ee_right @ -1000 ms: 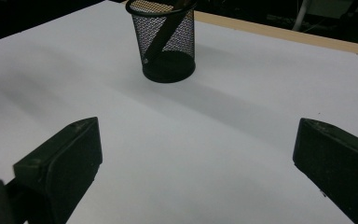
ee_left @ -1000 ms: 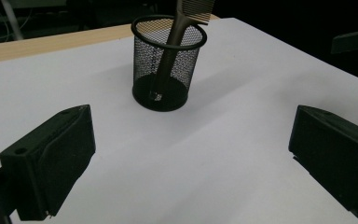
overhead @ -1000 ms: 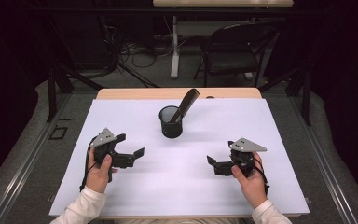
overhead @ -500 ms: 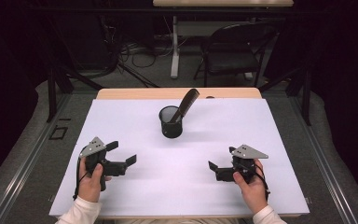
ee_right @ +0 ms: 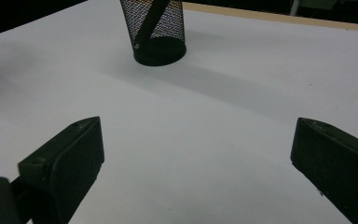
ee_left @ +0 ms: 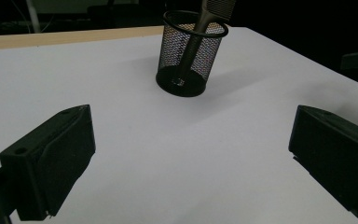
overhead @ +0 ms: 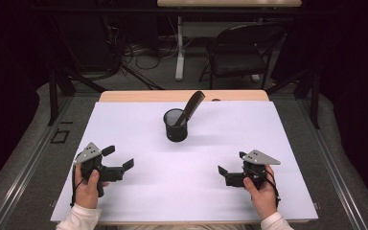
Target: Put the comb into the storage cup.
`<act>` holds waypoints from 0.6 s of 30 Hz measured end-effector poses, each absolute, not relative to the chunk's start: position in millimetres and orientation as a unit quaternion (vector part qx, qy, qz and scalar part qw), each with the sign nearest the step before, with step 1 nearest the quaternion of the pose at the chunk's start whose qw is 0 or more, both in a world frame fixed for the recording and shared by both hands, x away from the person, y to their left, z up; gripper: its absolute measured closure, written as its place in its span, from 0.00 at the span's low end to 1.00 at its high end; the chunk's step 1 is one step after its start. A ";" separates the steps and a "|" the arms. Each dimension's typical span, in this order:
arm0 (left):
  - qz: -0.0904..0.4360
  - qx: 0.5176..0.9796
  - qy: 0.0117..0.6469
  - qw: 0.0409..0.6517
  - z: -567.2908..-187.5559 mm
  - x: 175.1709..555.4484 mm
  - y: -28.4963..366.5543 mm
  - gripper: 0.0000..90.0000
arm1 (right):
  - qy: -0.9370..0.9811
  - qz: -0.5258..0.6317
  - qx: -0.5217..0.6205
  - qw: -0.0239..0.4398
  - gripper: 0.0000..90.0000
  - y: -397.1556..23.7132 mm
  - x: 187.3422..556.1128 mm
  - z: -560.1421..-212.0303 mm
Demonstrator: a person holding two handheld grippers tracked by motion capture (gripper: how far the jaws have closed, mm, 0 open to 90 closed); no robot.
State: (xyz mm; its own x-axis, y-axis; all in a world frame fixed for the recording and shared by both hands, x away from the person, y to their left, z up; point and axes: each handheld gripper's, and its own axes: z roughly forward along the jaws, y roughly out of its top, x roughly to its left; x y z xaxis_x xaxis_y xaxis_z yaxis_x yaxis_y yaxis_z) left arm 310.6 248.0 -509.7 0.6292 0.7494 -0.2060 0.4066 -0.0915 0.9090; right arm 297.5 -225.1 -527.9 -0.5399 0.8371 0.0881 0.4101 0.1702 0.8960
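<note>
- A black mesh cup (overhead: pixel 176 125) stands upright on the white table cover (overhead: pixel 191 191), toward the far middle of it; it serves as the landmark here.
- A dark comb (overhead: pixel 191 106) stands inside the cup, its lower end on the cup's floor and its toothed top leaning out over the rim toward the far right.
- The left gripper (overhead: pixel 120 160) is held near the table's close edge, well to the near left of the cup, its jaws spread wide with nothing between them.
- The right gripper (overhead: pixel 226 173) is held well to the near right of the cup, its jaws likewise spread wide and empty.
- In the left gripper view the cup (ee_left: pixel 191 53) lies ahead with bare cover between it and the jaws; the right gripper view shows the cup (ee_right: pixel 157 30) similarly apart.
- Judged from this, the comb's placing in the cup looks done, and nothing else lies on the cover to handle.
- What seems left, if anything, is only to rest the grippers.
</note>
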 end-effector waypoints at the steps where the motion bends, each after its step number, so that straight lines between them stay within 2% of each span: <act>1: 0.159 0.721 0.401 0.542 -509.9 310.7 248.5 0.01 | 0.732 0.481 0.430 0.219 0.03 -226.2 297.5 -528.2; 18: 0.161 0.720 0.403 0.542 -517.4 314.4 251.5 0.01 | 0.727 0.476 0.447 0.210 0.05 -232.2 301.5 -536.5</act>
State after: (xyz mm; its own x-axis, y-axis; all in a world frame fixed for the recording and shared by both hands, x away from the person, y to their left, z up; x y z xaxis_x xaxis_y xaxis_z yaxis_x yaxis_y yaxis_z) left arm 314.4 251.5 -517.4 0.6239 0.7543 -0.2044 0.4050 -0.0884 0.9100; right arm 301.5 -232.2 -536.5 -0.5123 0.8503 0.1206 0.4505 0.1465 0.8807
